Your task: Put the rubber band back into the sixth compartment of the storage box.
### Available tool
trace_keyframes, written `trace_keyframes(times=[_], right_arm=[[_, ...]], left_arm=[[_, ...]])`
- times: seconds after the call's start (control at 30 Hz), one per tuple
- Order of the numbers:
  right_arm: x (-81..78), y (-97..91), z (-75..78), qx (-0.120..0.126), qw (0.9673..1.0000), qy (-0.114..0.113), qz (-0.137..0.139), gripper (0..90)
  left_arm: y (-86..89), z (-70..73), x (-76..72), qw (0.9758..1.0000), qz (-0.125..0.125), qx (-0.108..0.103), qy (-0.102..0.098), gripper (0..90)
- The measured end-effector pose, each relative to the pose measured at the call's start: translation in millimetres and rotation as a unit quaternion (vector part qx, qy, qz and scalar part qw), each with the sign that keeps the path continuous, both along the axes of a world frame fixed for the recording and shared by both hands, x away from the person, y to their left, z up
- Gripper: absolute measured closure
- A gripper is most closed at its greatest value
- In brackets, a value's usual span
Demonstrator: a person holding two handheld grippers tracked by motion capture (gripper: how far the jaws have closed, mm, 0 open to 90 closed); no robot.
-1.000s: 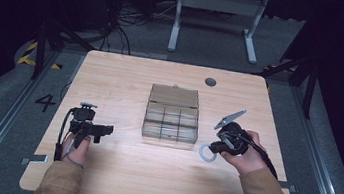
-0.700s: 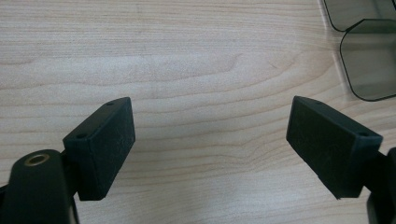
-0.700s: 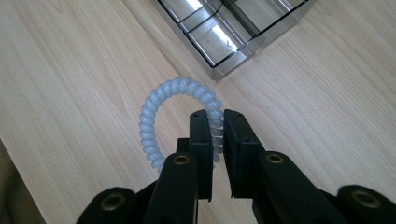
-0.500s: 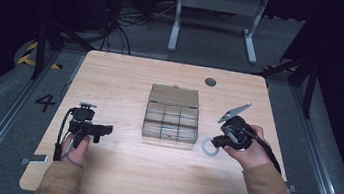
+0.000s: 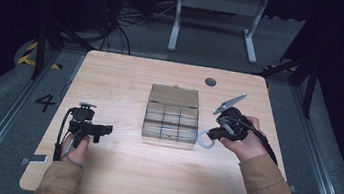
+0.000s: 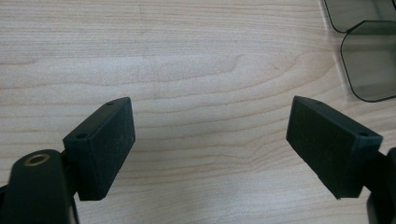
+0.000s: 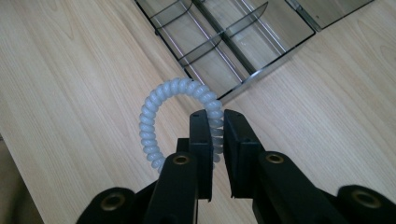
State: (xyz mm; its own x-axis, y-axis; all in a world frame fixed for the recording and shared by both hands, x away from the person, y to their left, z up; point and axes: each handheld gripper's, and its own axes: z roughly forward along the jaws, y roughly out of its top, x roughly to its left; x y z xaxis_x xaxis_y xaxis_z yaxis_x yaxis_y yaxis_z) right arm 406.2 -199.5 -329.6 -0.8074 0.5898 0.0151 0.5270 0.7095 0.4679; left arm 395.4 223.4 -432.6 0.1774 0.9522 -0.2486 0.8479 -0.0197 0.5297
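My right gripper (image 7: 214,122) clamps a pale spiral hair tie (image 7: 161,109) between its jaws, one side of the ring pinched between the pads while the rest loops out to the left, lifted just above the wooden table (image 5: 122,78). From the high view, the right hand (image 5: 241,139) sits beside the right edge of the clear compartment box (image 5: 171,116), wrist angled inward, the gripper (image 5: 211,133) pointing down and left toward the box's near corner with the hair tie (image 5: 204,140) hanging at its tip. The sleeve runs back to the table's near right edge. In the right gripper view the box's (image 7: 233,42) near corner lies just beyond the ring, its dividers visible.

My left hand (image 5: 76,142) rests low on the table's left side, well apart from the box, its gripper (image 5: 103,129) pointing right. Its jaws stand wide apart with nothing between them, bare wood below.
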Motion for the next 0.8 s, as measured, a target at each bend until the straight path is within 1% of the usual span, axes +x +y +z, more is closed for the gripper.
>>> trace_keyframes(times=[0.23,0.37,0.47,0.63,0.8], right_arm=[[9.1,11.7,3.7,-0.001,1.0000,0.001,0.007,82.6],[13.2,15.9,6.6,0.008,0.9999,-0.001,0.011,82.6],[16.6,20.1,7.2,0.010,0.9999,0.000,0.013,82.5],[23.9,27.7,8.1,0.006,0.9998,-0.001,0.019,82.6],[29.9,32.3,8.6,0.003,0.9998,0.001,0.019,82.6]], left_arm=[[0.4,0.5,0.0,1.0000,-0.001,0.000,0.000,16.1],[0.8,0.6,-0.2,1.0000,0.000,0.000,0.000,16.1],[0.7,0.6,-0.2,1.0000,0.000,0.000,-0.001,16.1],[0.9,0.6,-0.1,1.0000,0.000,0.000,0.000,16.1],[1.4,0.6,0.0,1.0000,0.000,0.000,0.000,16.1]])
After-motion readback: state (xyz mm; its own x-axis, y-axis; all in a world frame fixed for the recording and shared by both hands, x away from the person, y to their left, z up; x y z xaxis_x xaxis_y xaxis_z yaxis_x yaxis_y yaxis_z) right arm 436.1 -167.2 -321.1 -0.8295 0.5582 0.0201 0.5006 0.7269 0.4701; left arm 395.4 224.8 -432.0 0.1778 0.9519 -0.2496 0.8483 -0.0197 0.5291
